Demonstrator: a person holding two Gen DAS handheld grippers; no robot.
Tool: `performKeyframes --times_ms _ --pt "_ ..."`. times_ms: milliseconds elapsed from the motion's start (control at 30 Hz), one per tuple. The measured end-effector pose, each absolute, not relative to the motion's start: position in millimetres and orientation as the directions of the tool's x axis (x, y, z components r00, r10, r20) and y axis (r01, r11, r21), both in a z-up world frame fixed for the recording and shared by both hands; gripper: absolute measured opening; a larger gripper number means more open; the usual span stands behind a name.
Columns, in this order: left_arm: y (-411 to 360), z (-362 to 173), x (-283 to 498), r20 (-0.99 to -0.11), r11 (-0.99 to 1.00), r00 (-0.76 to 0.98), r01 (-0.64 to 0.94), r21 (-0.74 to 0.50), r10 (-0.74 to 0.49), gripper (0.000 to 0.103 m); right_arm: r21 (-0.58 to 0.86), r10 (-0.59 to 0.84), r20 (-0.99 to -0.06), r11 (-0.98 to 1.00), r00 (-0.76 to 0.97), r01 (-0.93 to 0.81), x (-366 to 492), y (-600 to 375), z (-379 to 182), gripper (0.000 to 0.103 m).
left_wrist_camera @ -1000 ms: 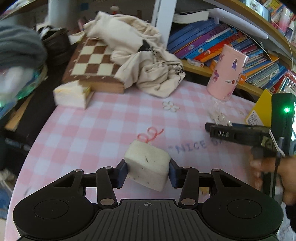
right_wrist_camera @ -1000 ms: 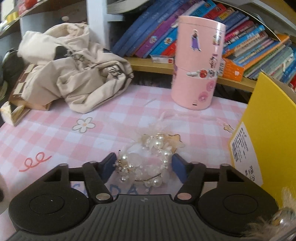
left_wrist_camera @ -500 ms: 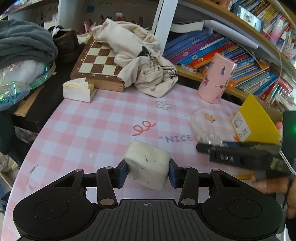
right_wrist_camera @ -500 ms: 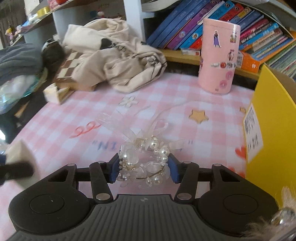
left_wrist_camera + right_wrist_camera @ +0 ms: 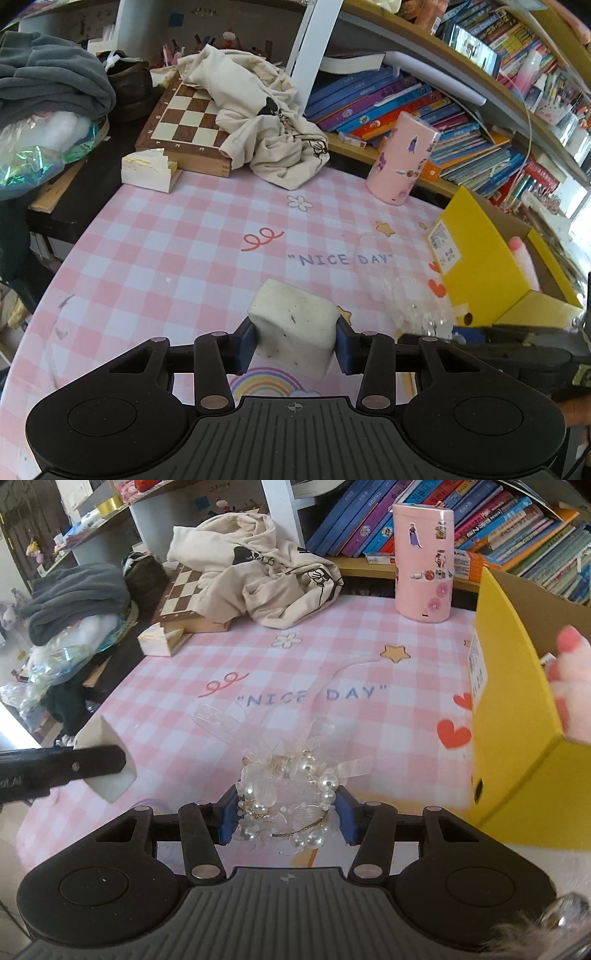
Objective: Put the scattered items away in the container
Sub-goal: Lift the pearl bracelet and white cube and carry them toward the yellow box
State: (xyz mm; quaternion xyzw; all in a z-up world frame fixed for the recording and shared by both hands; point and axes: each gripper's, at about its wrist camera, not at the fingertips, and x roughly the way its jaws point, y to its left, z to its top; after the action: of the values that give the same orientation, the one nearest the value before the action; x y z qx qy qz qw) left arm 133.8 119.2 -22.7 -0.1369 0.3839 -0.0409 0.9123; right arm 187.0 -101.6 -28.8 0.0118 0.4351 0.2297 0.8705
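Note:
My left gripper (image 5: 294, 345) is shut on a white foam block (image 5: 293, 326), held above the pink checked tablecloth (image 5: 184, 266). My right gripper (image 5: 286, 814) is shut on a pearl and ribbon bracelet (image 5: 286, 805), its clear ribbons trailing forward. The yellow cardboard box (image 5: 487, 269) stands open at the right of the table; in the right wrist view the box (image 5: 517, 738) sits close on the right with a pink plush item (image 5: 572, 686) inside. The left gripper's finger and block (image 5: 107, 771) show at the left of the right wrist view.
A pink stickered canister (image 5: 404, 158) stands at the back by a low shelf of books (image 5: 388, 99). A beige cloth bag (image 5: 266, 125) lies over a chessboard box (image 5: 184, 125). A small white paper box (image 5: 147, 173) sits at the back left edge.
Both grippers have risen and pulled back from the table with their loads. The right gripper lifted the bracelet off the cloth and moved toward the yellow box.

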Motion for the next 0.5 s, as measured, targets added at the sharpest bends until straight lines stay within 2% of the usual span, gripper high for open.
performKeyframes --times_ms 500 --pt "113 -9 87 -0.660 0.947 0.719 -0.007 -0.321 -0.218 0.040 0.237 0.438 -0.761 0.874 0.479 -0.424 134 -106 -11 0.050"
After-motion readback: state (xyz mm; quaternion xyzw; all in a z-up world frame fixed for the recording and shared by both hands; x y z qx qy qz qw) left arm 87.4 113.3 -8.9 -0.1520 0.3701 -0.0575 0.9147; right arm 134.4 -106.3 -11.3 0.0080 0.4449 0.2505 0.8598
